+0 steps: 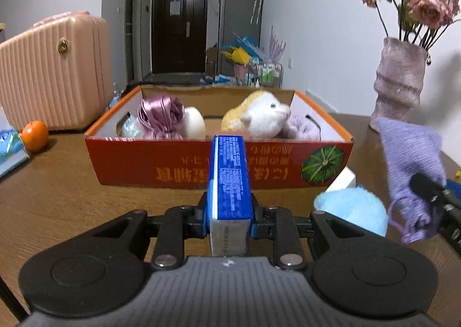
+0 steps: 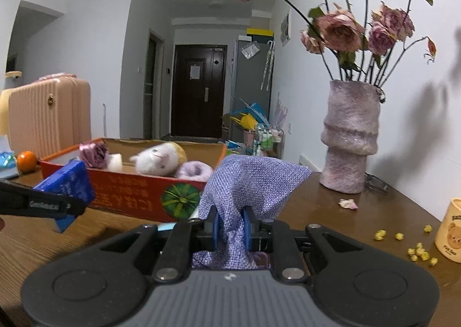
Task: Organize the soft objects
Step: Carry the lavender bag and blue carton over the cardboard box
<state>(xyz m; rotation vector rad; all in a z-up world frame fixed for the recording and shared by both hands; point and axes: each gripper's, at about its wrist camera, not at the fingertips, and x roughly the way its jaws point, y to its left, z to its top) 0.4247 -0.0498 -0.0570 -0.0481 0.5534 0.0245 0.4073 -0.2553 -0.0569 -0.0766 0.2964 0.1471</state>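
Tools (image 1: 229, 220) (image 2: 232, 226) pinch — carton (image 1: 229, 180), knit pouch (image 2: 247, 182).

Box (image 1: 219, 165) mid-table, plush cat (image 1: 259, 115) inside, suitcase (image 1: 54, 73) left, vase (image 1: 400, 82) right, orange (image 1: 34, 131) before suitcase

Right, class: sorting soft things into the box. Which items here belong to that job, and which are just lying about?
Part of the job:
box
plush cat
purple cloth, held in the right hand-held gripper
blue pack, held in the left hand-held gripper
blue plush

Just lying about:
suitcase
orange
vase
cup
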